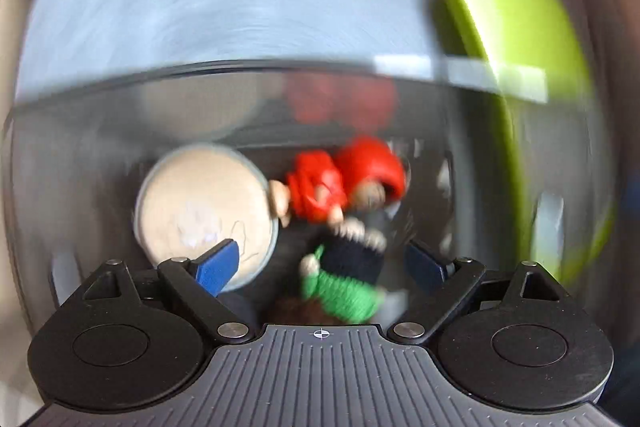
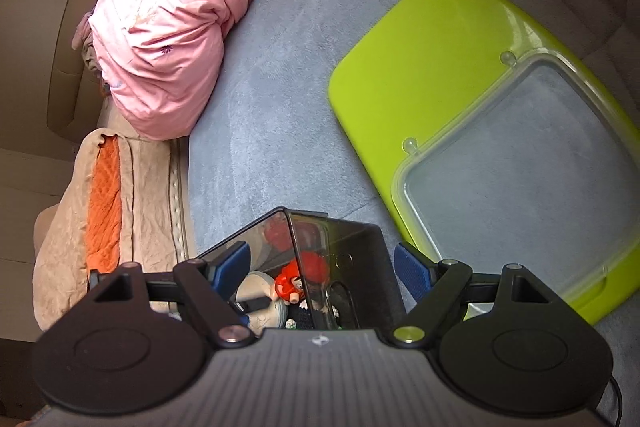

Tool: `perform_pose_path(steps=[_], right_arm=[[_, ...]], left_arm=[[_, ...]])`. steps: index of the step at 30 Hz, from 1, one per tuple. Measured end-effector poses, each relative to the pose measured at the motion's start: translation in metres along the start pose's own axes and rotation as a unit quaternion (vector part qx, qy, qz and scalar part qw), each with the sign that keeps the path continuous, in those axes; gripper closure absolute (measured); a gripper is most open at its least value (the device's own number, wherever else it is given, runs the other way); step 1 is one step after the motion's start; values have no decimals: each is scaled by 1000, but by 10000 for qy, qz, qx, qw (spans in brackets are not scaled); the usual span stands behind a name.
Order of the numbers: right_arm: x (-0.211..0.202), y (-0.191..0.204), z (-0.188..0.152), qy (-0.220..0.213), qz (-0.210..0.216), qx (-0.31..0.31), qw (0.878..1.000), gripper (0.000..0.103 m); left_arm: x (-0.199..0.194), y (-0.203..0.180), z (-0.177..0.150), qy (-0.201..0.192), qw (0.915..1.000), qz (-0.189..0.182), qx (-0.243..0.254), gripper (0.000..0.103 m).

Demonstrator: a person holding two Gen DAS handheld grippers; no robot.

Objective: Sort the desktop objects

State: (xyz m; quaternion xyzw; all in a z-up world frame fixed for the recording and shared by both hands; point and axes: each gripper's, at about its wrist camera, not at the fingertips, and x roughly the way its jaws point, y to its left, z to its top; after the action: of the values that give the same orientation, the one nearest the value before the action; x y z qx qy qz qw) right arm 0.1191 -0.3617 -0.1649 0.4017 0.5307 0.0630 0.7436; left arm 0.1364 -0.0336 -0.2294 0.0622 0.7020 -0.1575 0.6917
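Item: smoky transparent plastic storage box (image 2: pixel 344 267), open-topped, standing on a grey-blue plush surface (image 2: pixel 280 87). Contents, as the left wrist view shows despite heavy motion blur: a round cream-coloured flat disc with a pale rim (image 1: pixel 204 211); a small figure in a red cap and red top (image 1: pixel 340 183), touching the disc's right edge; a knitted doll in green and dark navy (image 1: pixel 344 275), just below the red figure. Left gripper (image 1: pixel 324 267): blue-padded fingers spread wide above the box interior, nothing between them; the green doll lies below the gap, apparently not held. Right gripper (image 2: pixel 324 267): fingers likewise wide apart, straddling the box from above, empty, with no clear contact on the box walls. Adjacent: a lime-green rectangular plastic lid with a clear window panel (image 2: pixel 460 107), lying flat just to the right of the box. Surroundings: pink patterned quilt (image 2: pixel 168 27) and a beige-and-orange folded blanket (image 2: pixel 116 207), well apart to the left. Step in hand, by judgement: depositing items into the box, seemingly near completion. Next move likely calls for lifting the left gripper out, then fetching the lid or any remaining object; the lid's flat lie would need an edge grasp.
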Motion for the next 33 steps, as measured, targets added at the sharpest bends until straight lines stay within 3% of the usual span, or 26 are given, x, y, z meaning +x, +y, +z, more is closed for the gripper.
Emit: perform_pose_path(steps=[3, 6, 8, 11, 13, 16, 18, 20, 21, 24, 26, 27, 29, 33], right_arm=[[0, 6, -3, 11, 15, -124, 9999, 22], [-1, 9, -4, 38, 30, -126, 9999, 22], [-1, 9, -5, 46, 42, -121, 9999, 22], [-3, 7, -4, 24, 44, -74, 10000, 22], [-3, 6, -3, 2, 59, -34, 10000, 22], [-1, 5, -1, -11, 34, -12, 10000, 22], [2, 4, -1, 3, -53, -9, 10000, 22], [0, 1, -1, -60, -189, 2, 9998, 23], [-5, -4, -2, -174, -273, 63, 9995, 23], [-32, -31, -12, -547, -609, 550, 9951, 23], [-53, -52, -27, -873, -889, 1000, 9872, 23], [-60, -60, -38, -1090, -1066, 1235, 9806, 24], [-70, -72, -63, -1489, -1322, 1717, 9648, 24], [-53, -92, -110, -1795, -1294, 2661, 9382, 25]], left_arm=[[27, -23, -1, 510, 9946, 211, 878, 20], [61, -36, -11, 1000, 9825, 689, 1414, 30], [75, -32, -16, 1223, 9811, 673, 1337, 40], [63, -6, -11, 1060, 9939, -141, 278, 46], [58, 10, -8, 1004, 9922, -624, -385, 47], [68, 11, -13, 1047, 9928, -423, -404, 40], [68, 16, -17, 1152, 9909, -519, -457, 20], [49, 29, -23, 1008, 9887, -958, -559, 9], [35, 34, -24, 928, 9875, -1154, -543, 10], [-23, 44, -26, 384, 9821, -1843, 110, 8], [-58, 57, -29, -101, 9675, -2500, 377, 3], [-67, 69, -29, -335, 9529, -3004, 254, 2], [-70, 70, -9, -605, 9165, -3941, -312, 0], [-61, 63, 6, -347, 8506, -5122, -1137, 0]])
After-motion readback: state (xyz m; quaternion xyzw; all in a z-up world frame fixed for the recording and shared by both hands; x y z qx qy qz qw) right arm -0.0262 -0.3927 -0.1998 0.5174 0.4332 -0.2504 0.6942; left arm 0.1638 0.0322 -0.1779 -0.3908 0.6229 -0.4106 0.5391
